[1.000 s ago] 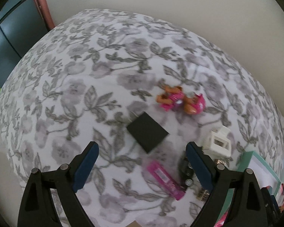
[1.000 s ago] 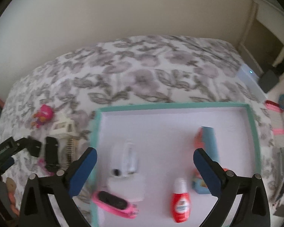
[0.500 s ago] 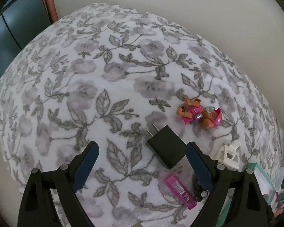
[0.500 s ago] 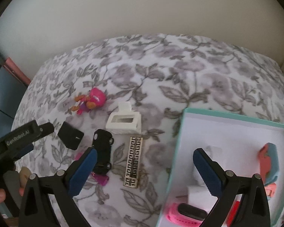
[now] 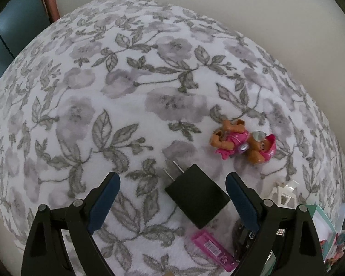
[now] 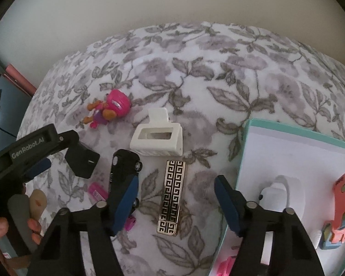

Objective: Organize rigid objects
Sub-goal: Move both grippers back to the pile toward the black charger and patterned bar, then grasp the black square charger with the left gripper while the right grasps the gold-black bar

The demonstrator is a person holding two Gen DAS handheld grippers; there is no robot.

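My left gripper (image 5: 172, 184) is open, its jaws either side of a black plug adapter (image 5: 196, 199) on the floral blanket; the adapter also shows in the right wrist view (image 6: 81, 161). My right gripper (image 6: 176, 185) is open and empty, straddling a gold-and-black patterned bar (image 6: 172, 195). Nearby lie a white clip (image 6: 157, 139), a black toy car (image 6: 124, 170), a pink puppy figure (image 6: 110, 110) and a pink packet (image 5: 214, 250). The puppy figure (image 5: 243, 141) lies beyond the adapter.
A teal-rimmed white tray (image 6: 243, 161) at the right holds a white case (image 6: 276, 191), an orange-and-blue toy (image 6: 341, 207) and other small items. The left gripper's body (image 6: 32, 151) crosses the right wrist view. A wall stands behind the bed.
My left gripper has moved forward so the black adapter sits between its jaws. My right gripper has swung left from over the tray to over the loose items on the blanket.
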